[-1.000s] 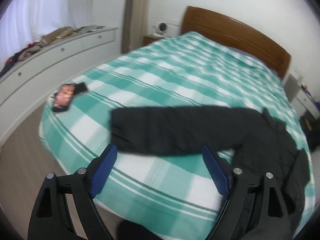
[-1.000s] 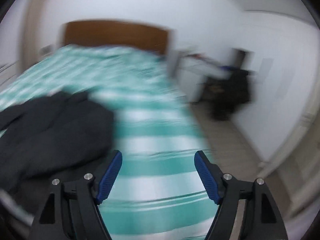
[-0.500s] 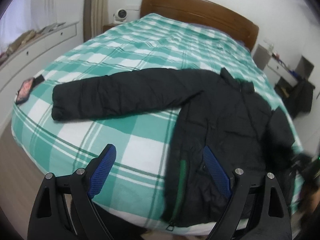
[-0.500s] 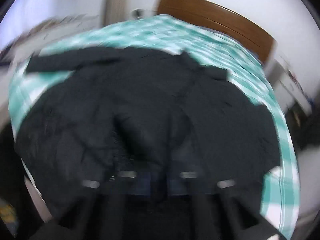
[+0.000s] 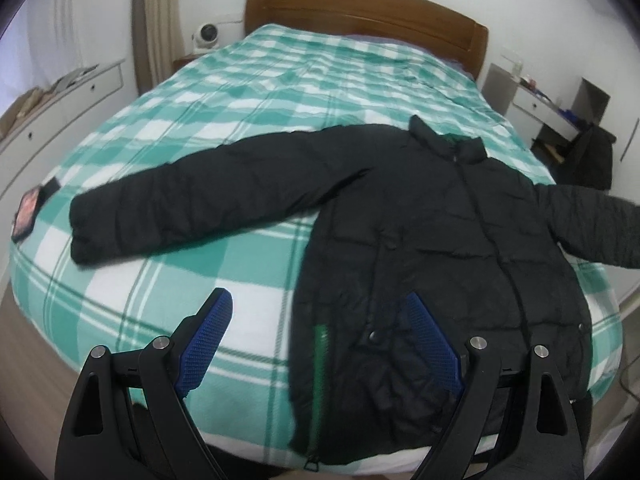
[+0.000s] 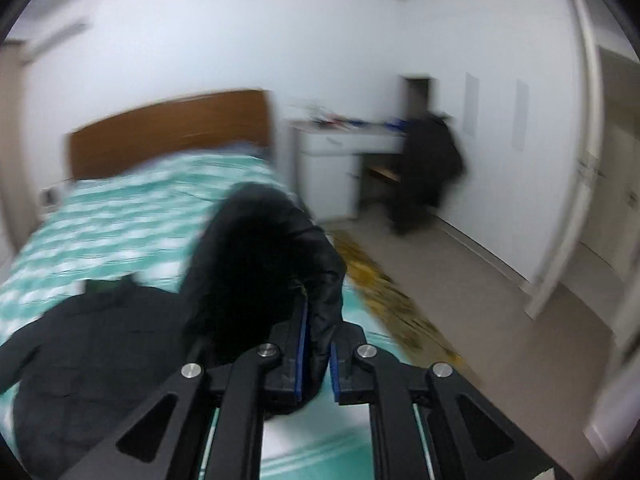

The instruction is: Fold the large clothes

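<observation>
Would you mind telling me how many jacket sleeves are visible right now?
2. One sleeve lies stretched flat across the bed; the other sleeve is lifted, pinched in the right gripper.

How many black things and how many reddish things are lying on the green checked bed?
Black: 1, the black puffer jacket
Reddish: 1, the flat reddish phone-like object at the bed's edge
Total: 2
</observation>
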Action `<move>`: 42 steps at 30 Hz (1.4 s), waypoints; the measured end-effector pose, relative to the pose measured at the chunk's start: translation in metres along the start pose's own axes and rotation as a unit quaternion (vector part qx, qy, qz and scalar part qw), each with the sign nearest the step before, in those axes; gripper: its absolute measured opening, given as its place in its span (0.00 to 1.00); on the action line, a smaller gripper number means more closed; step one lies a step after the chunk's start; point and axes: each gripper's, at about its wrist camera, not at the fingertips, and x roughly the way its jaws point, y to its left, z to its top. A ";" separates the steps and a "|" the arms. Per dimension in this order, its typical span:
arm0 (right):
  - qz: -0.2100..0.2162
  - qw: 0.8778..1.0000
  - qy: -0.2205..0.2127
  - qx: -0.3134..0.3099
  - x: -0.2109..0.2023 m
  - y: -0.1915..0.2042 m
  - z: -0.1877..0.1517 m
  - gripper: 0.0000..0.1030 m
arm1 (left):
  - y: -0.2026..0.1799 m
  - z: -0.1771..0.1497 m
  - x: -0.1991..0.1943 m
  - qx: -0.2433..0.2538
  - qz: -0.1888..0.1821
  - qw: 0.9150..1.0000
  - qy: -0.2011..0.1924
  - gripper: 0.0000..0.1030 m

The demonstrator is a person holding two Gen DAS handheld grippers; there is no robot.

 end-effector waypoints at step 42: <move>0.292 0.903 0.258 -0.183 -0.015 0.209 -0.283 0.18 | -0.019 -0.107 0.062 0.064 -0.095 0.979 0.165 0.24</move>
